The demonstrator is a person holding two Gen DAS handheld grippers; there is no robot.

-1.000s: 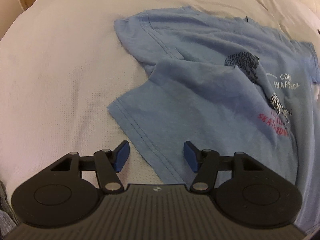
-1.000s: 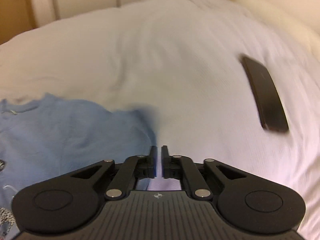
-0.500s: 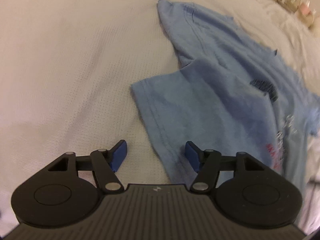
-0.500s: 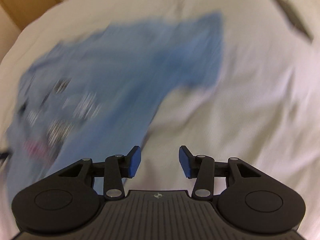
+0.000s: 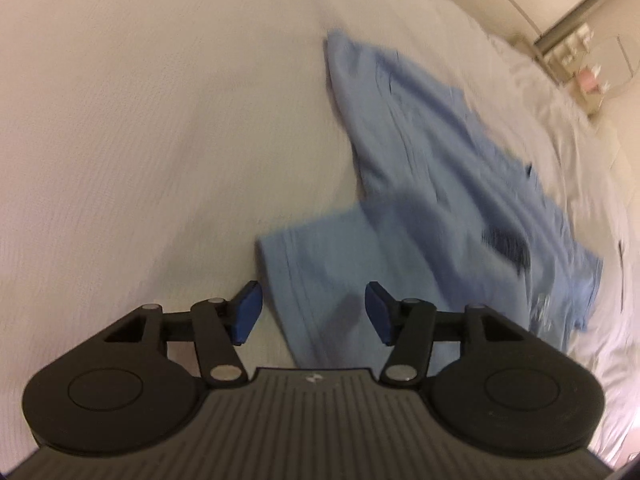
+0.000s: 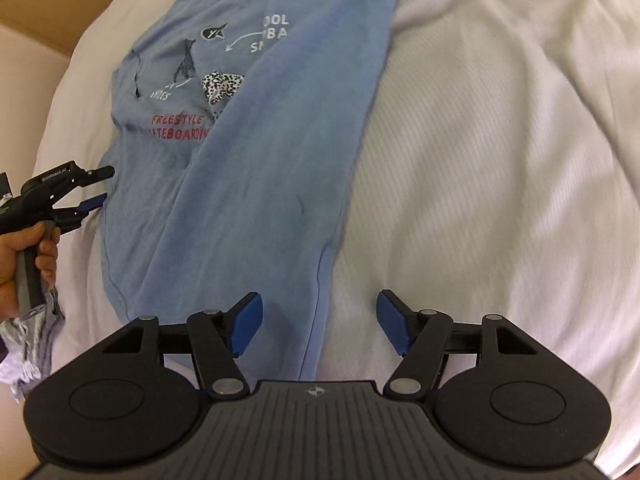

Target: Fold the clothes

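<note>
A light blue T-shirt point(image 6: 260, 160) with a skateboarding print lies partly folded over itself on the white bed. In the left wrist view its hemmed corner point(image 5: 304, 280) runs between the pads of my left gripper point(image 5: 313, 312); the jaws are opening and the pads stand clear of the cloth. My right gripper point(image 6: 320, 324) hovers over the shirt's near side edge, which passes between its widely spread, opening jaws without being pinched. The right wrist view also shows the left gripper point(image 6: 103, 185) at the shirt's left edge, held by a hand point(image 6: 24, 256).
The white bed sheet point(image 6: 500, 180) spreads wrinkled to the right of the shirt. A grey cloth point(image 6: 36, 344) lies at the bed's left edge. A bedside shelf with small items point(image 5: 588, 76) stands beyond the bed. A brown panel point(image 6: 52, 4) shows past the far corner.
My right gripper went from shut to open and swung from the bare sheet near a dark flat object over to the shirt's edge. The left gripper rolled and shifted toward the hem corner.
</note>
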